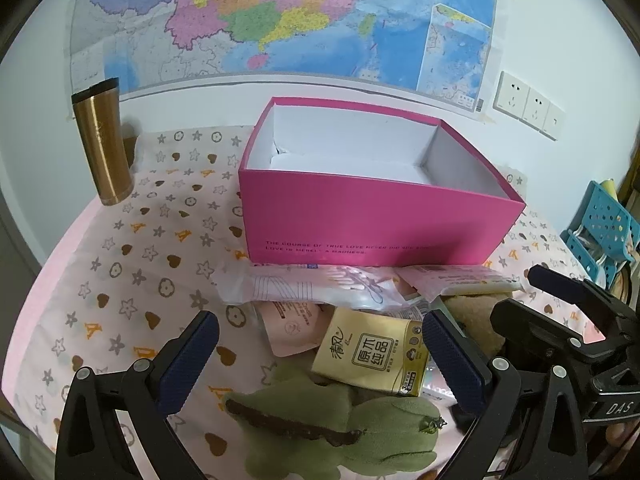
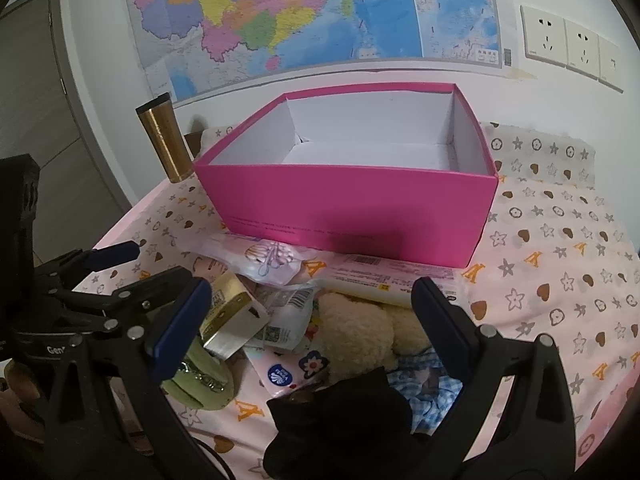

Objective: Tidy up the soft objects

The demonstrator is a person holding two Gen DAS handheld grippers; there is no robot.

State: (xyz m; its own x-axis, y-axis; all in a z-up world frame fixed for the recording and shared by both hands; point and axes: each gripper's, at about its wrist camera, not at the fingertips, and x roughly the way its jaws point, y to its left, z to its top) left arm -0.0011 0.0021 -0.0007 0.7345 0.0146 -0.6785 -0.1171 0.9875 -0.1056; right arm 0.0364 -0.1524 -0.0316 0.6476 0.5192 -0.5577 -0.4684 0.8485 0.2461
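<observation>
An open pink box [image 1: 360,216] with a white, empty inside stands on the patterned cloth; it also shows in the right wrist view [image 2: 352,208]. In front of it lies a pile: a green plush toy [image 1: 336,432], a yellow tissue pack [image 1: 372,356], pink packets [image 1: 296,324] and a clear bag of cotton swabs [image 1: 320,288]. My left gripper [image 1: 320,364] is open above the tissue pack and green plush. My right gripper [image 2: 312,324] is open over a cream plush bear [image 2: 360,332] with a black hat [image 2: 344,412]. The right gripper also shows in the left wrist view [image 1: 568,320].
A gold metal tumbler [image 1: 102,140] stands at the back left beside the box. A map [image 1: 280,20] and wall sockets [image 1: 528,106] are on the wall behind. A blue perforated rack [image 1: 600,228] stands at the right edge. Bare patterned cloth [image 2: 560,260] lies right of the pile.
</observation>
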